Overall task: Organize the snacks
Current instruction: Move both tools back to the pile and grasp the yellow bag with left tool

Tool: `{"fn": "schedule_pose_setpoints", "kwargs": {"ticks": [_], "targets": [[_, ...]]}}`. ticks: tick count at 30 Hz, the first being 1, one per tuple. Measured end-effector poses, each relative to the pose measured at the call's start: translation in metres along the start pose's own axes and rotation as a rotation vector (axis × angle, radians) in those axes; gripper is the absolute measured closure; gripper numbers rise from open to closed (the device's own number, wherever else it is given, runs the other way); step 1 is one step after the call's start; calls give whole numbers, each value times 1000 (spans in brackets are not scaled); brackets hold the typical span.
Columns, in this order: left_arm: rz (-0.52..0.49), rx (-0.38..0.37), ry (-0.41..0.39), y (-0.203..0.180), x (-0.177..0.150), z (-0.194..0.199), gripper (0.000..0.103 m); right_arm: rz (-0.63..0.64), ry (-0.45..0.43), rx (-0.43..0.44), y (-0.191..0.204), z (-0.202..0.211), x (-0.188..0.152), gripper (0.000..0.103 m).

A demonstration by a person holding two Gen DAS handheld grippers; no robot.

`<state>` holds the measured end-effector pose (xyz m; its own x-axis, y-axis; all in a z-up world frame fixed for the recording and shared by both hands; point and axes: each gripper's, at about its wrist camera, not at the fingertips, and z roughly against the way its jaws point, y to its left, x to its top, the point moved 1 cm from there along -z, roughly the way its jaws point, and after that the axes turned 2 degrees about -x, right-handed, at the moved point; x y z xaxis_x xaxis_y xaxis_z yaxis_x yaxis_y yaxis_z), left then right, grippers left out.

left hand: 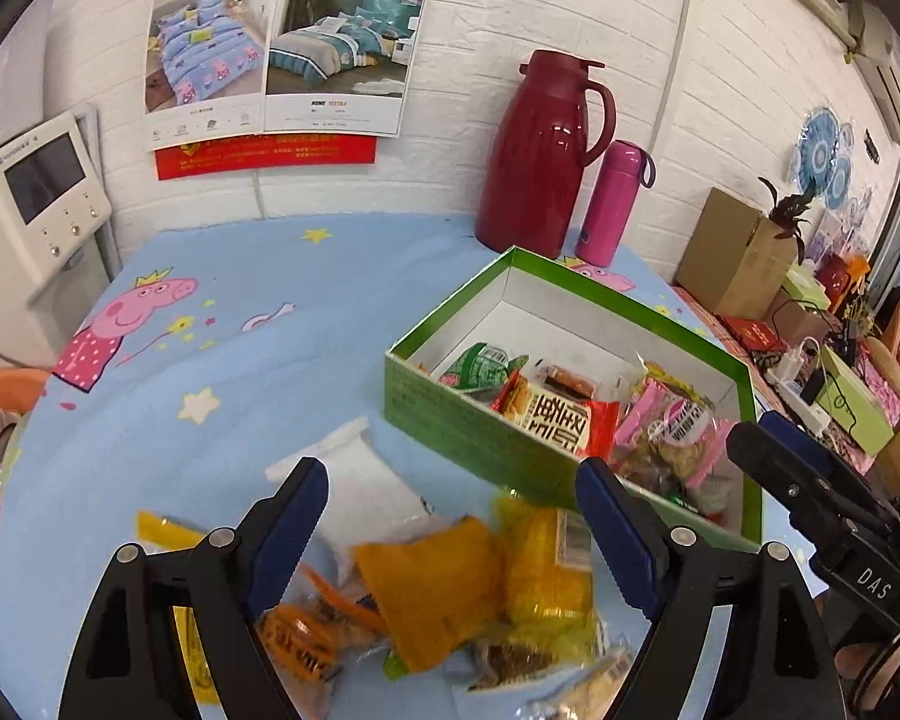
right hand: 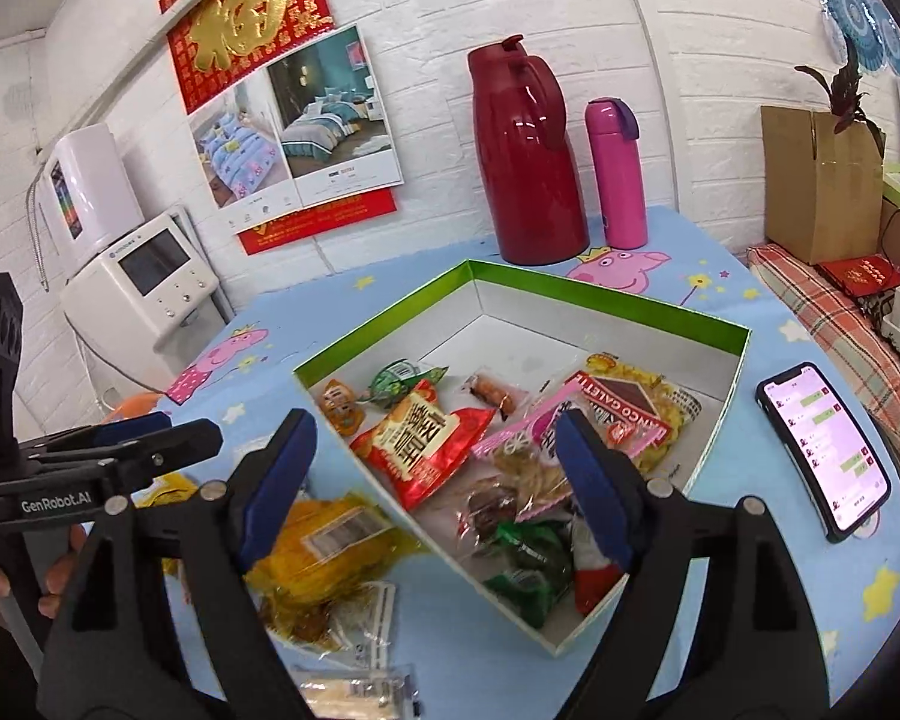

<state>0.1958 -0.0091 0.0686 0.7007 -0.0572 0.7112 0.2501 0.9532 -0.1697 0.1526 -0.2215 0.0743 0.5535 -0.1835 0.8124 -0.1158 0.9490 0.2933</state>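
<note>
Snacks [left hand: 450, 588] loose beside green box [left hand: 450, 414], left tool [left hand: 450, 516] spread empty, right tool [right hand: 435, 480] likewise

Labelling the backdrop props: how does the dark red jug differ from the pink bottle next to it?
The dark red plastic thermos jug is taller and much wider than the slim pink cylindrical bottle. The jug has a rigid side handle and a pour spout; the bottle has only a purple carry loop at its cap. The jug tapers toward the top; the bottle is straight-sided. Both stand upright, side by side, at the table's back edge by the white brick wall.
</note>
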Motion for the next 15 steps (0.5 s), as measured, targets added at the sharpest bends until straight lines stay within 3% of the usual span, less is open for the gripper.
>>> {"fn": "schedule_pose_setpoints", "kwargs": {"ticks": [7, 15], "targets": [[32, 31, 30, 37, -53, 46, 17, 36, 11, 49, 21, 37, -30, 20], [101, 96, 53, 90, -111, 69, 17, 38, 138, 134, 46, 30, -69, 20]]}}
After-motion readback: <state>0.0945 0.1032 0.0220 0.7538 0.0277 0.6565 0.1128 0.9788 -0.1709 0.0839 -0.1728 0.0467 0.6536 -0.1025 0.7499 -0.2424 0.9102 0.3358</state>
